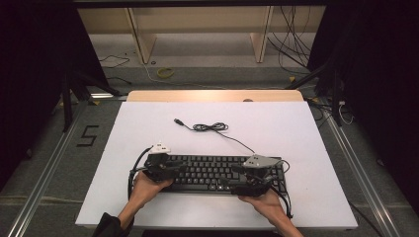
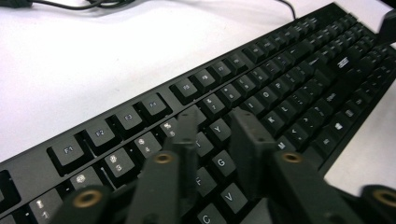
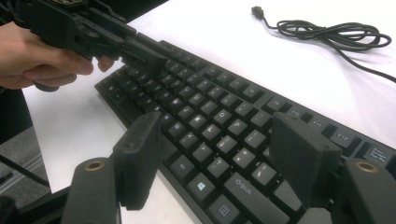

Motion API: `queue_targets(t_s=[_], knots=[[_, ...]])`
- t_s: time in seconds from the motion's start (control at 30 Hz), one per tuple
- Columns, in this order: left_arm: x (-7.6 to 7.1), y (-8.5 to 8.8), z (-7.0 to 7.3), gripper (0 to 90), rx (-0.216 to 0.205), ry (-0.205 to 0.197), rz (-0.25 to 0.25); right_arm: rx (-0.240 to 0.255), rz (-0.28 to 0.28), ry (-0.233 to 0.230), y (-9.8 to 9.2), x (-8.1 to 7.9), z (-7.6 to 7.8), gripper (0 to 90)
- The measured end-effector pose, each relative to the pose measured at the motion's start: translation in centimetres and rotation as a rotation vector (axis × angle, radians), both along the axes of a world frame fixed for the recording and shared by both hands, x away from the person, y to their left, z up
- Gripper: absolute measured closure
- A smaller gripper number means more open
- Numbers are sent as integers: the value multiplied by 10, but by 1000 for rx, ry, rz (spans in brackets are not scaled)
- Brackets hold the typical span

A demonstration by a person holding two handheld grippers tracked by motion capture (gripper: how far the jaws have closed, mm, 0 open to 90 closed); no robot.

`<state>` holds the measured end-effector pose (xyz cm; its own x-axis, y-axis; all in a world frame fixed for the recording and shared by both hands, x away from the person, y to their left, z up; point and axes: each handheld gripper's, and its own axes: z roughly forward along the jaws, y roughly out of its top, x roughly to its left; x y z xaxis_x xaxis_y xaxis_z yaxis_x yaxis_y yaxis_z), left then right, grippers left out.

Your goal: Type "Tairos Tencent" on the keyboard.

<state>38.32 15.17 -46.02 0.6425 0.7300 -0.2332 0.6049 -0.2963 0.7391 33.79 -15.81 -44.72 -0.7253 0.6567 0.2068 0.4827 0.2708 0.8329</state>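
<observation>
The black keyboard lies low in the middle of the high view on the white surface, its cable coiled above it. The left gripper hovers over the letter keys, its fingers a narrow gap apart, gripping nothing. The right gripper stands over the keyboard's lower edge, fingers spread wide, holding nothing.

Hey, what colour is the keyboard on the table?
Black, with pale key legends; the keyboard shows best in the left gripper view.
</observation>
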Motion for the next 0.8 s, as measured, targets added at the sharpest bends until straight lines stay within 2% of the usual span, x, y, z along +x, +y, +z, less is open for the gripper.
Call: queue_targets(t_s=[0.13,0.33,0.6,0.8], knots=[[2,-2,-2,811,18,7,-10,4,-5,-2,-4,-2,0,354],[6,-4,-5,888,34,14,-16,2,-6,2,-6,-4,-1,350],[9,-13,-8,893,62,18,-34,2,-7,2,-9,-8,-2,340],[10,-13,-10,893,72,26,-29,4,-9,3,-10,-9,-2,332]])
